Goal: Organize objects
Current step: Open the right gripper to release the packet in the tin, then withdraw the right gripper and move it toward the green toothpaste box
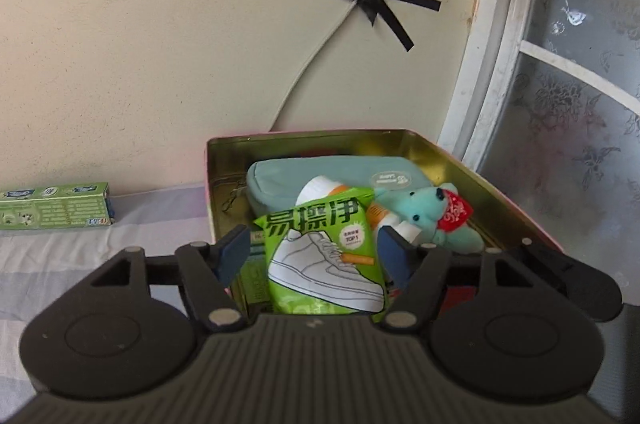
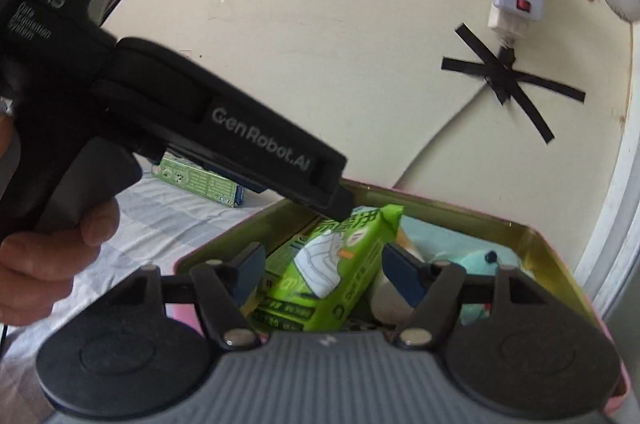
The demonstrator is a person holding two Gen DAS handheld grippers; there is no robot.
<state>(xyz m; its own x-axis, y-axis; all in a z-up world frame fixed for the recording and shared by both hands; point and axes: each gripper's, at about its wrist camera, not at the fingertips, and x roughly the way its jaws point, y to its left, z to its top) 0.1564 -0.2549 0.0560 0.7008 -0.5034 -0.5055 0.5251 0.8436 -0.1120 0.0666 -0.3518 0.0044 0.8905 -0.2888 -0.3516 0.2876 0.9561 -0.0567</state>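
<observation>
Green wipes pack (image 1: 320, 256) with a shoe picture, leaning up in the gold tin box (image 1: 460, 160), on top of other things. Left tool (image 1: 314, 252) with fingers apart, one on each side of the pack, not squeezing it as far as can be seen. Right tool (image 2: 324, 264) also with fingers apart, low over the same pack, holding nothing.

Could go wrong:
- Could bump the two tools together, both so close over one box.
- Could tip the pack over or push it crooked with a careless nudge, leaning as it does.
- Could squash the teal teddy bear (image 1: 424, 216) or knock the white bottle (image 1: 320, 188) just beside the pack.
- Could end up too full to shut, with the pack poking above the rim.
- Could forget the green toothpaste box (image 1: 56, 206), out on the sheet (image 1: 80, 264) by the wall, well apart from the tin.

Hard to see:
- Bottom of the pack and front of the tin, hidden behind the tool bodies.
- Something green and flat under the pack, too covered to name.
- Most of the blue-grey pouch (image 1: 320, 172), buried at the back.
- Only part of the hand (image 2: 48, 264) on the left tool's grip in view.
- No lid anywhere in sight.
</observation>
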